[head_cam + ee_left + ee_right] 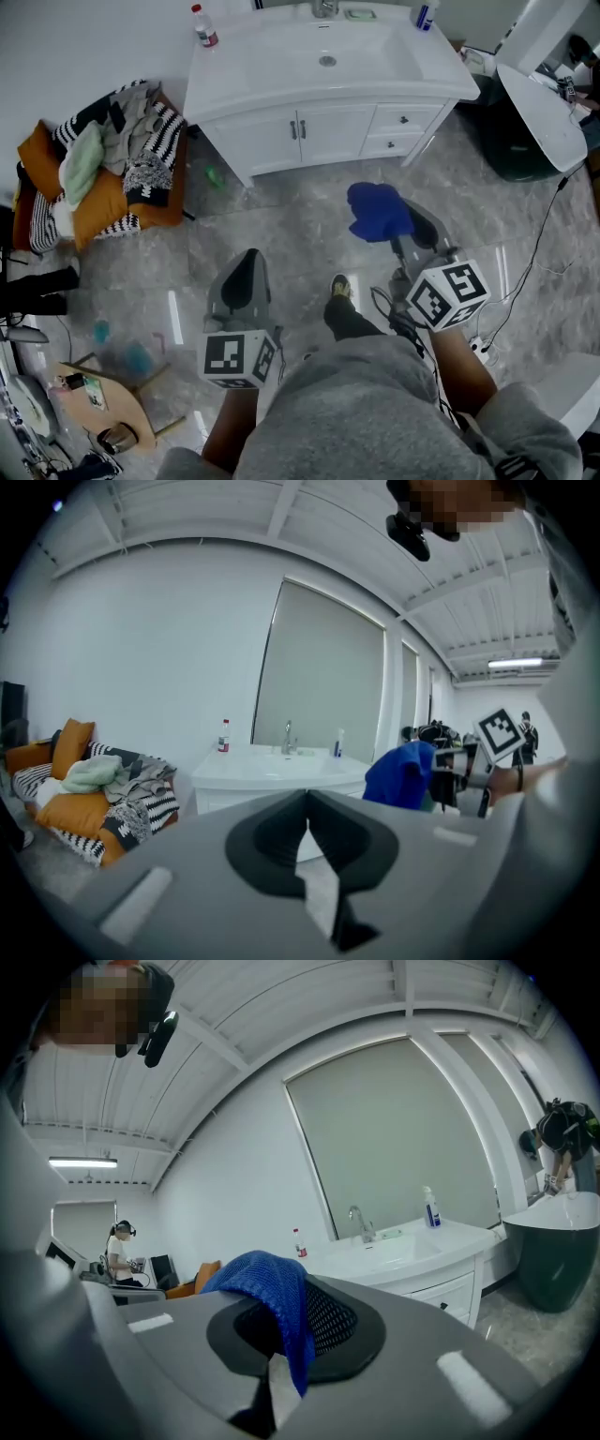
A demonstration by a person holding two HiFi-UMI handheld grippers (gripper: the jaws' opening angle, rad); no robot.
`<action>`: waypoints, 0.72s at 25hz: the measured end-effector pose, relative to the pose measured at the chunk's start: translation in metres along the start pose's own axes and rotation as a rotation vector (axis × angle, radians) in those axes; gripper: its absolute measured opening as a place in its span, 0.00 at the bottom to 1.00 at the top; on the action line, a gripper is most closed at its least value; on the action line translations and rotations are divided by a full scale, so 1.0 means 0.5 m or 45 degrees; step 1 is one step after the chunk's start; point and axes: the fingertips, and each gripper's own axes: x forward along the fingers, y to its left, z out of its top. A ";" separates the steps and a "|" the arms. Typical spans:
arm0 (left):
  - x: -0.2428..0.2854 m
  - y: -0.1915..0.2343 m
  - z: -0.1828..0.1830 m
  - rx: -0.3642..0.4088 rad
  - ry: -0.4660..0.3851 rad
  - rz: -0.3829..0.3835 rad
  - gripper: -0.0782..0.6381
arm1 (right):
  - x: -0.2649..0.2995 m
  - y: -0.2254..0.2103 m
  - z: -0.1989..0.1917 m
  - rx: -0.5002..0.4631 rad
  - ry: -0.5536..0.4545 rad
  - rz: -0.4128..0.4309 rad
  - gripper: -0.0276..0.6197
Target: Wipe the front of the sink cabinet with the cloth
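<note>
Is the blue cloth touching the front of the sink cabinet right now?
No: the blue cloth hangs in the right gripper, with bare floor between it and the sink cabinet.

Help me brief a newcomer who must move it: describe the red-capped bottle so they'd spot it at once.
Find the white sink cabinet against the wall. On its countertop, at the back left corner in the head view, stands the small bottle. Its red cap and red label set it apart from the blue-and-white bottle at the back right.
</note>
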 end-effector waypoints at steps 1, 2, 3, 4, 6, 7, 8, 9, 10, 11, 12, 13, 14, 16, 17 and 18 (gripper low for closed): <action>0.018 -0.003 0.004 0.001 0.004 0.001 0.12 | 0.011 -0.014 0.005 0.004 0.001 0.003 0.08; 0.037 -0.007 0.007 0.002 0.009 0.000 0.12 | 0.021 -0.027 0.009 0.006 0.003 0.005 0.08; 0.056 -0.009 0.010 0.002 0.015 -0.002 0.12 | 0.031 -0.041 0.013 0.007 0.006 0.006 0.08; 0.074 -0.012 0.014 0.001 0.022 -0.003 0.12 | 0.040 -0.055 0.016 0.009 0.010 0.007 0.08; 0.107 -0.019 0.023 0.004 0.034 -0.004 0.12 | 0.058 -0.083 0.020 0.017 0.022 0.008 0.08; 0.122 -0.023 0.029 0.008 0.038 -0.003 0.12 | 0.066 -0.098 0.021 0.022 0.030 0.009 0.08; 0.136 -0.027 0.035 0.010 0.041 -0.002 0.12 | 0.075 -0.111 0.023 0.029 0.036 0.010 0.08; 0.150 -0.030 0.040 0.011 0.045 0.000 0.12 | 0.083 -0.123 0.024 0.034 0.039 0.011 0.08; 0.162 -0.034 0.043 0.013 0.049 0.002 0.12 | 0.090 -0.133 0.024 0.039 0.039 0.014 0.08; 0.172 -0.037 0.044 0.015 0.055 0.003 0.12 | 0.096 -0.142 0.024 0.042 0.040 0.018 0.08; 0.182 -0.040 0.043 0.017 0.060 0.003 0.12 | 0.103 -0.149 0.024 0.043 0.042 0.022 0.08; 0.191 -0.042 0.042 0.017 0.065 0.004 0.12 | 0.109 -0.156 0.025 0.044 0.044 0.027 0.08; 0.201 -0.045 0.043 0.016 0.067 0.008 0.12 | 0.115 -0.162 0.026 0.045 0.047 0.033 0.08; 0.218 -0.051 0.052 0.017 0.063 0.019 0.12 | 0.127 -0.173 0.030 0.049 0.051 0.051 0.08; 0.227 -0.055 0.057 0.021 0.060 0.022 0.12 | 0.133 -0.178 0.033 0.047 0.053 0.061 0.08; 0.235 -0.060 0.064 0.026 0.056 0.021 0.12 | 0.137 -0.182 0.036 0.043 0.056 0.070 0.08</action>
